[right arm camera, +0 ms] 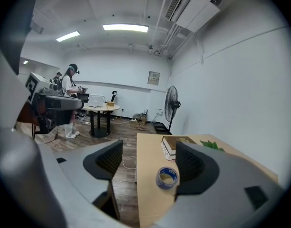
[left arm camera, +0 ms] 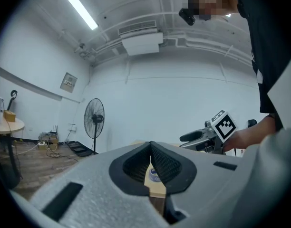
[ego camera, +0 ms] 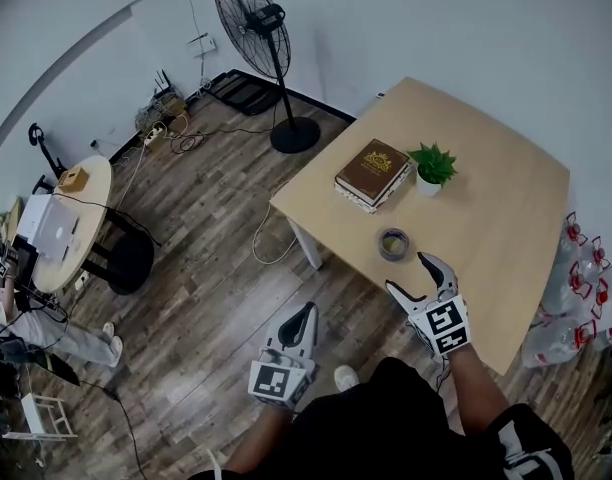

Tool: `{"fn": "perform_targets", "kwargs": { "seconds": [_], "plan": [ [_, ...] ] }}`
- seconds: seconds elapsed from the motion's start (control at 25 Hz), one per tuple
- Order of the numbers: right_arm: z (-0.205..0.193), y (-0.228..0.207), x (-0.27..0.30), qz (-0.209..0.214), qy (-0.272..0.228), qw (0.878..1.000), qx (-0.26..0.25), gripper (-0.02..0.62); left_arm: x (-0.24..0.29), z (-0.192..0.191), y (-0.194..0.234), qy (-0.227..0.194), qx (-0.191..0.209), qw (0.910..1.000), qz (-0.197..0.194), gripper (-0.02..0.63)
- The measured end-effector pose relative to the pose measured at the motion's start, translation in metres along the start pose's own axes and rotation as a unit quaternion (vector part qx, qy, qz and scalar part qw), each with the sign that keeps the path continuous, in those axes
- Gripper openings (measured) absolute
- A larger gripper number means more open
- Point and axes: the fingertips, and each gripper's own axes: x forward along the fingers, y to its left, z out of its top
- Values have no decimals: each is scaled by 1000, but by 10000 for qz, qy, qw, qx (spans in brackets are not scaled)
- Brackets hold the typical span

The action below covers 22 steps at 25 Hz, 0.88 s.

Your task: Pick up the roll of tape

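Spread wide on the right gripper, white shell with black ribbed pads, pressing on nothing. Hanging over the near edge of the light wooden table, tipped a little downward. Pressed together on the left gripper, of the same make, with nothing between the pads. Held off the table, above the dark plank floor, at about 8 o'clock of the right one.

Just beyond the open jaws, at roughly 11 o'clock of them in the head view, untouched: the small roll of tape, blue-sided with a tan core, flat on the tabletop. Framed low between the two pads in the right gripper view, nearer the right-hand one. No real long axis, being a ring; hole turned to the ceiling, so the axis stands upright.

Farther out, at 11 o'clock of the roll, a brown hardback book; at 1 o'clock, a small green plant in a white pot.

Judged to be the approach, with no grasp made yet. Next: carry forward and down until the pads straddle the ring's outer wall, clear of the tabletop, then close.
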Motion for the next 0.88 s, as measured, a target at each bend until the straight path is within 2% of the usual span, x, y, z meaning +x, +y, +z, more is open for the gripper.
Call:
{"fn": "perform_targets", "kwargs": {
  "seconds": [0.24,0.4,0.88],
  "plan": [
    [-17,-19,35,28,342,9993,-131,320,22,-5,16,64,-126,9999,22,5],
    [-40,-25,61,198,681,9974,-147,318,40,-9,26,150,-31,9999,-1,5],
    [-98,-48,126,550,1404,9881,-303,296,105,-22,47,495,-121,9987,77,5]
  ]
}}
